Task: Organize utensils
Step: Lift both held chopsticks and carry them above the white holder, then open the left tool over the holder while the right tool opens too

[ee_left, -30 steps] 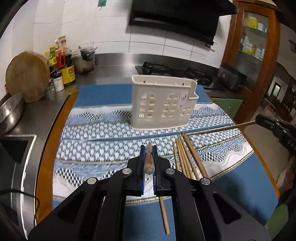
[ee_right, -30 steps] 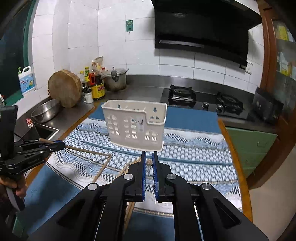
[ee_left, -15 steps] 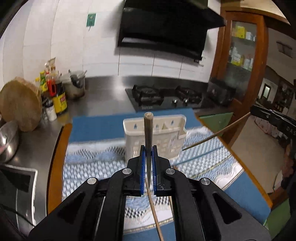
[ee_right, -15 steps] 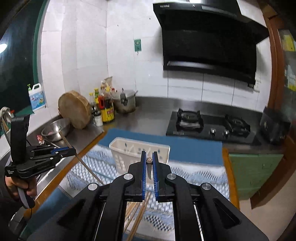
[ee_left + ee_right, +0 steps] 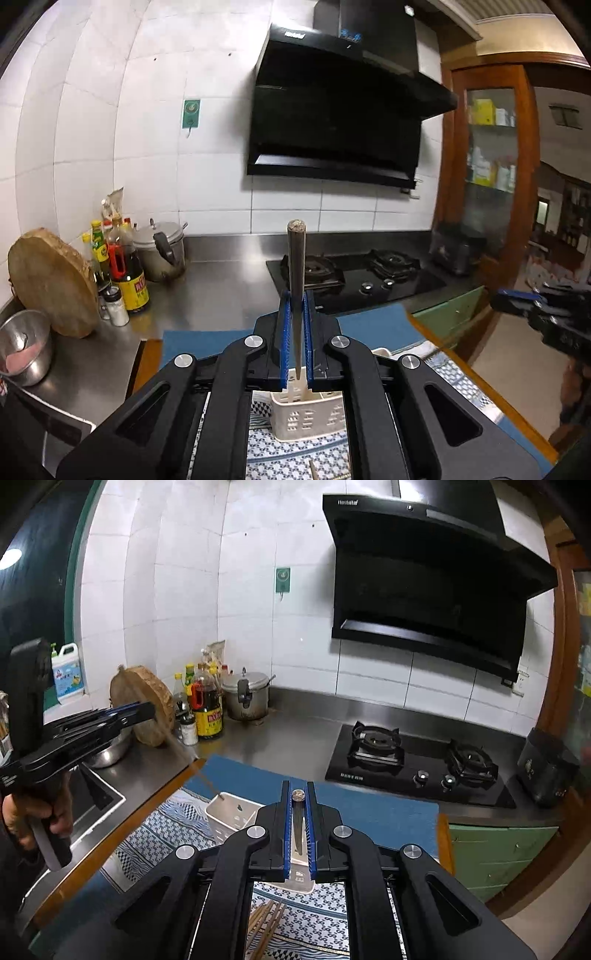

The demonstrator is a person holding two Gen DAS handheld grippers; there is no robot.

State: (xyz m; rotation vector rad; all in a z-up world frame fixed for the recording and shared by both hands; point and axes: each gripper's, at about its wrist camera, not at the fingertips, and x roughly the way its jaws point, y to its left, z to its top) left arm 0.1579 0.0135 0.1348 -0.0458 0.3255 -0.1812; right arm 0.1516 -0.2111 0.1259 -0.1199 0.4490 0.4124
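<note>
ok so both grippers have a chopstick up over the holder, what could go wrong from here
The left gripper clamps its chopstick well up the shaft; in the right wrist view the tip sits right at the holder's near rim, so it may catch the rim or drop outside.

The right gripper aims its chopstick at the same holder, so the two could collide.

Upright chopstick [image 5: 296,280] over white caddy [image 5: 308,417], loose chopsticks [image 5: 267,921] nearby
</note>
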